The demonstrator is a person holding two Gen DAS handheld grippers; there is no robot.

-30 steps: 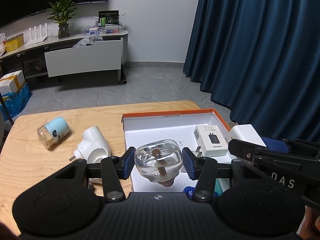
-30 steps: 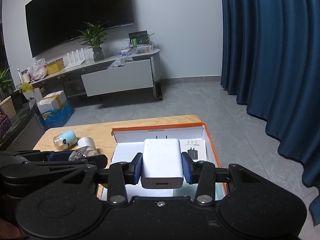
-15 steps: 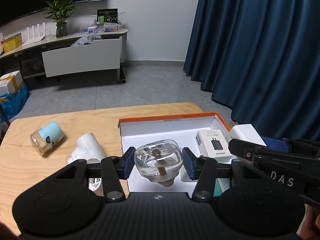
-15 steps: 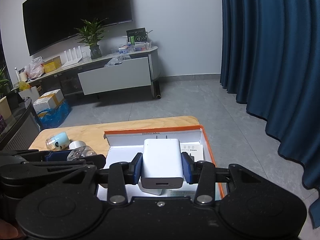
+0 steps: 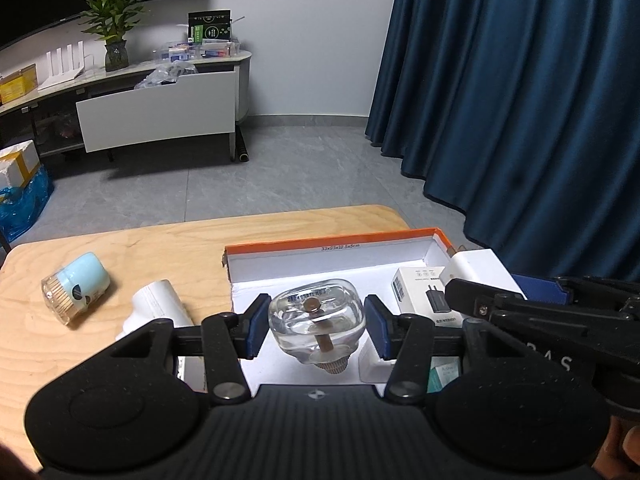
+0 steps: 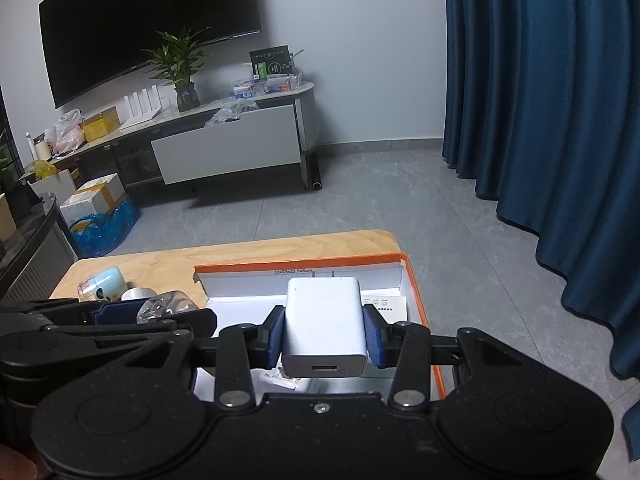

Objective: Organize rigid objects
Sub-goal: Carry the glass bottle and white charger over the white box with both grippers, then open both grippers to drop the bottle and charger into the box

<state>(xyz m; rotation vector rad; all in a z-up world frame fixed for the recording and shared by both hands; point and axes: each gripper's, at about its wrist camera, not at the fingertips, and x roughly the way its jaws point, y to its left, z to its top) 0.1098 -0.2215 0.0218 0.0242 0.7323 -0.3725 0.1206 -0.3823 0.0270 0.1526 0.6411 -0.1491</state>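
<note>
A jar [image 5: 76, 294] lies on the table [image 5: 168, 252]; a plug [image 5: 154, 306] is half hidden behind the left gripper [image 5: 316, 330], clamped on a clear knob [image 5: 316, 322] above the box [image 5: 332, 242]; the right gripper [image 6: 325, 340] clamps a charger [image 6: 325, 326], prongs hidden.

Black claw [image 5: 316, 330], blue pads [image 5: 256, 330], silver screws.

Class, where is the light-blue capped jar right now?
In the left wrist view, the light-blue capped jar lies on its side at the wooden table's left, beside the white plug adapter.
</note>
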